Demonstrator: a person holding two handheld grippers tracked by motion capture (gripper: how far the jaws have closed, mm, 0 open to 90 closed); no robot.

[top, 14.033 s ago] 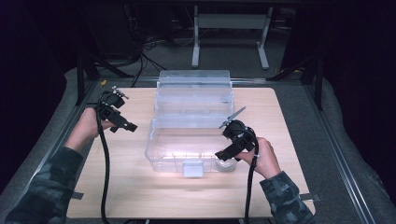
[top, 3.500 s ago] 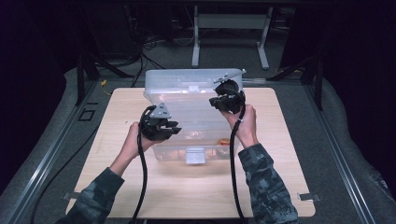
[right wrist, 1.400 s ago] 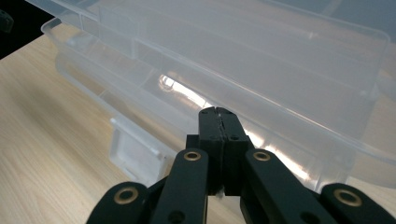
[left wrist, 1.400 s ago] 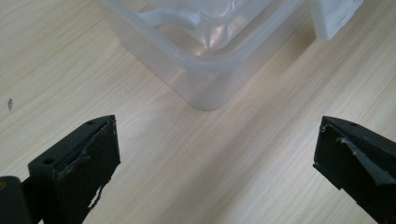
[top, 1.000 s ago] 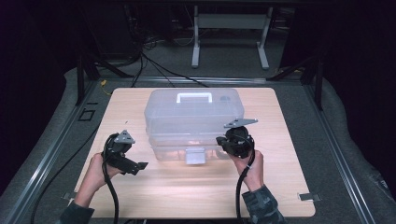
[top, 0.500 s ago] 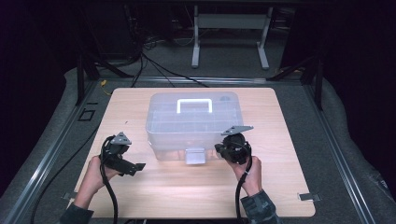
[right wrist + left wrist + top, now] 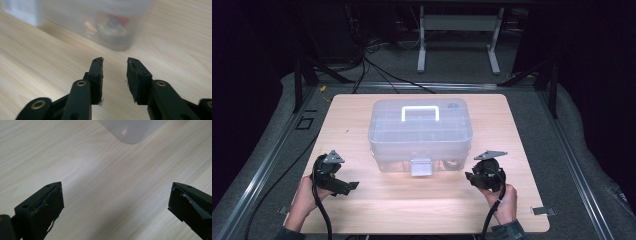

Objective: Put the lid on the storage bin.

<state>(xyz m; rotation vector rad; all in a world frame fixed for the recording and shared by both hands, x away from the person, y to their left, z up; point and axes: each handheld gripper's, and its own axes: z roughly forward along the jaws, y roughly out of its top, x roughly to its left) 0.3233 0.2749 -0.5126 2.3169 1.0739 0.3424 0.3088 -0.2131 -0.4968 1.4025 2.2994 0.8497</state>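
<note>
A clear plastic box (image 7: 419,135) with a white handle (image 7: 420,113) on its shut lid stands mid-table, its white latch (image 7: 421,167) facing me. My left gripper (image 7: 351,187) is low at the front left, apart from the box, jaws wide open and empty (image 7: 116,186); a box corner (image 7: 132,131) lies ahead of it. At the front right, my right gripper (image 7: 469,176) points at the box's right front corner (image 7: 100,20). Its jaws have just been opening and stand a little apart with nothing between them (image 7: 115,61). Small items (image 7: 112,25) show blurred through the wall.
The wooden tabletop (image 7: 412,210) has bare room in front of the box and on both sides. Grey matting and metal rails (image 7: 267,165) border the table. Cables (image 7: 377,65) and a white stand (image 7: 457,30) lie on the floor behind.
Both grippers have drawn back from the box toward the table's front edge and sunk lower. The box lid, open in the oldest frame, is down.
</note>
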